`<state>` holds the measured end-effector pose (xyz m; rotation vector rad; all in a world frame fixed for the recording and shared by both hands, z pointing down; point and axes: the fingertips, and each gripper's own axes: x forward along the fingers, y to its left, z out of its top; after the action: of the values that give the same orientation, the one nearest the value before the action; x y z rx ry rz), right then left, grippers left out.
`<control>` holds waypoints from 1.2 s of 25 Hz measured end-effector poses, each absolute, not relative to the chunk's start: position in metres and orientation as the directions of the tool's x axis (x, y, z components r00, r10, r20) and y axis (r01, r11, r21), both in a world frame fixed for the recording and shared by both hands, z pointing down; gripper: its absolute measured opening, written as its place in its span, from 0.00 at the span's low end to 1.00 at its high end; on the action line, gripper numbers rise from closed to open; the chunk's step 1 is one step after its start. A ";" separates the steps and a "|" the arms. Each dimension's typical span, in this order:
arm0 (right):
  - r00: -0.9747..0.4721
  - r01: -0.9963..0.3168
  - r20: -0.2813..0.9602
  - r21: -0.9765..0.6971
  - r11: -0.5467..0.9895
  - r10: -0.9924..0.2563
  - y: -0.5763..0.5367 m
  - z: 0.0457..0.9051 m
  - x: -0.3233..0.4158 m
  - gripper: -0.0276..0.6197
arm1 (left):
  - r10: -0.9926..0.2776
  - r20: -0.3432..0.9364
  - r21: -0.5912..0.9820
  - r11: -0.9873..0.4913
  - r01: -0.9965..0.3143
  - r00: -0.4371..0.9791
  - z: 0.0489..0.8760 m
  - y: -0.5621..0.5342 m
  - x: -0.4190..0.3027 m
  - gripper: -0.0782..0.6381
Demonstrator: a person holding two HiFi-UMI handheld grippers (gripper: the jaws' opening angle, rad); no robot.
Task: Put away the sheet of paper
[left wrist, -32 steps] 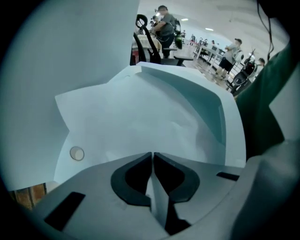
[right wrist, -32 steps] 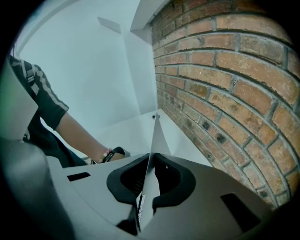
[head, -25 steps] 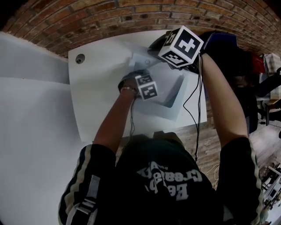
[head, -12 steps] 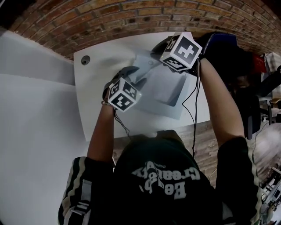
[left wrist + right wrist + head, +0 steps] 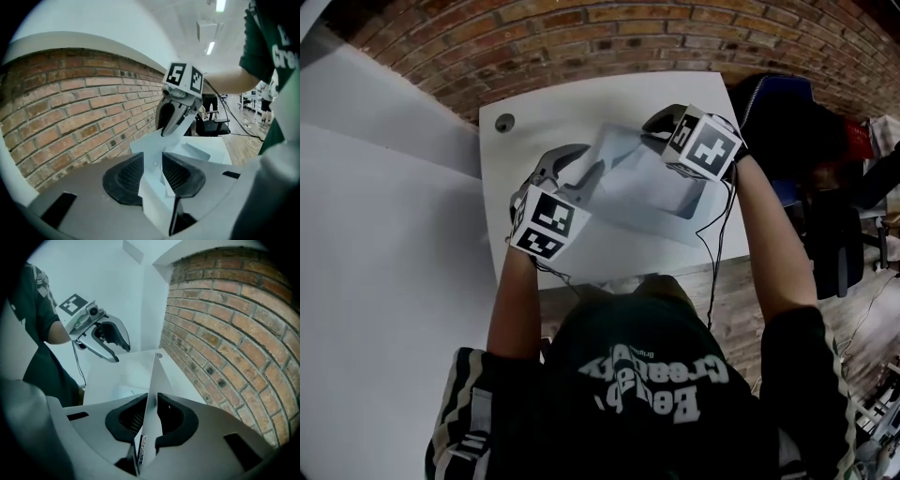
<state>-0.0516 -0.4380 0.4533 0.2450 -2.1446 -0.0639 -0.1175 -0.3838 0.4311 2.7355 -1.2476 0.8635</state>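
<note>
Swinging up and out toward the left of the head view, away from the white table [image 5: 534, 112] and the pale folder [image 5: 680, 202] lying open on it, the left gripper [image 5: 581, 157] is now sharing the sheet of paper [image 5: 614, 164] with the right gripper [image 5: 652, 127] at upper centre. The left jaws are just closing and are clamping the sheet. The right jaws are just easing slightly, with the sheet pinched between them. The sheet looks carried two-handed and not yet stowed. The head view is hiding both grips behind the marker cubes [image 5: 546, 222]. The left gripper view is showing a folded white edge pressed between the pads [image 5: 131, 171], while the right gripper view is showing the sheet edge-on, with a small printed label [image 5: 139, 448] at bottom centre
</note>
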 end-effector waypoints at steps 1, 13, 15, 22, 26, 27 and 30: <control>-0.541 -0.153 0.816 0.145 0.978 -0.206 -0.434 0.452 -0.052 0.11 | -0.702 0.477 -0.211 -0.676 -0.706 0.529 0.428 -0.380 -0.121 0.27; -0.610 -0.330 0.682 0.244 0.912 -0.403 -0.384 0.389 -0.049 0.29 | -0.789 0.327 -0.209 -0.598 -0.774 0.521 0.378 -0.344 -0.165 0.11; -0.620 -0.377 0.644 0.257 0.890 -0.449 -0.372 0.377 -0.043 0.29 | -0.787 0.311 -0.207 -0.604 -0.770 0.534 0.373 -0.338 -0.163 0.11; -0.569 -0.628 0.383 0.370 0.685 -0.728 -0.349 0.345 -0.013 0.15 | -0.791 0.235 -0.192 -0.607 -0.771 0.565 0.366 -0.327 -0.149 0.11; -0.522 -0.710 0.267 0.390 0.586 -0.810 -0.327 0.336 0.007 0.08 | -0.802 0.198 -0.191 -0.596 -0.780 0.563 0.360 -0.311 -0.139 0.11; -0.512 -0.728 0.238 0.389 0.564 -0.825 -0.320 0.332 0.013 0.04 | -0.805 0.190 -0.192 -0.592 -0.782 0.562 0.358 -0.306 -0.136 0.11; -0.494 -0.771 0.169 0.366 0.520 -0.853 -0.302 0.323 0.028 0.03 | -0.815 0.173 -0.209 -0.579 -0.788 0.554 0.350 -0.289 -0.123 0.11</control>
<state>0.0285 -0.3018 0.3227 1.3507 -2.4363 -0.3468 -0.1228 -0.2892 0.3501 2.8626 -1.4818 0.4099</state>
